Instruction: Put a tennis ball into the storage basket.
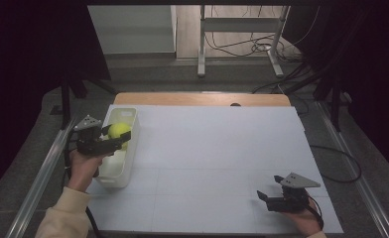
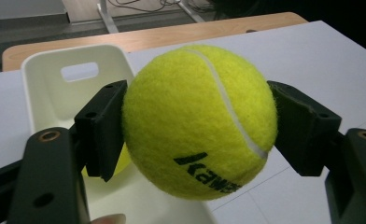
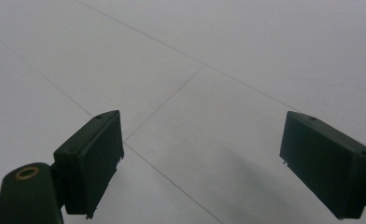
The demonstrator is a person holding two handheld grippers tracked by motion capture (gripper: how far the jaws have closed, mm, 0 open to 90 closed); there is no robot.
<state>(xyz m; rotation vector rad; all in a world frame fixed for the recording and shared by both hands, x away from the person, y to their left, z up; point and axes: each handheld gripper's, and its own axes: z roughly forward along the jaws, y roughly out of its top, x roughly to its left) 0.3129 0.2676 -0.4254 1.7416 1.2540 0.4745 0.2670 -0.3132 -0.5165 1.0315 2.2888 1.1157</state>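
Note:
A yellow-green tennis ball (image 2: pixel 197 119) with black lettering is clamped between the pads of my left gripper (image 2: pixel 200 128). In the high view that left gripper (image 1: pixel 117 137) holds the tennis ball (image 1: pixel 118 131) just above the white bin (image 1: pixel 114 173) at the table's left side. There is another bit of yellow below the ball inside the white bin (image 2: pixel 55 100), too hidden to identify. My right gripper (image 1: pixel 263 197) rests near the front right of the white table sheet (image 1: pixel 207 158), jaws wide apart. The right gripper (image 3: pixel 202 163) has nothing between its pads, just white sheet (image 3: pixel 195 70).
The wooden table edge (image 1: pixel 202 99) shows beyond the sheet's far side. Metal rails (image 1: pixel 41 173) run along both sides of the table. Past the table stand a metal frame (image 1: pixel 242 39) and loose cables (image 1: pixel 242 47) on the floor.

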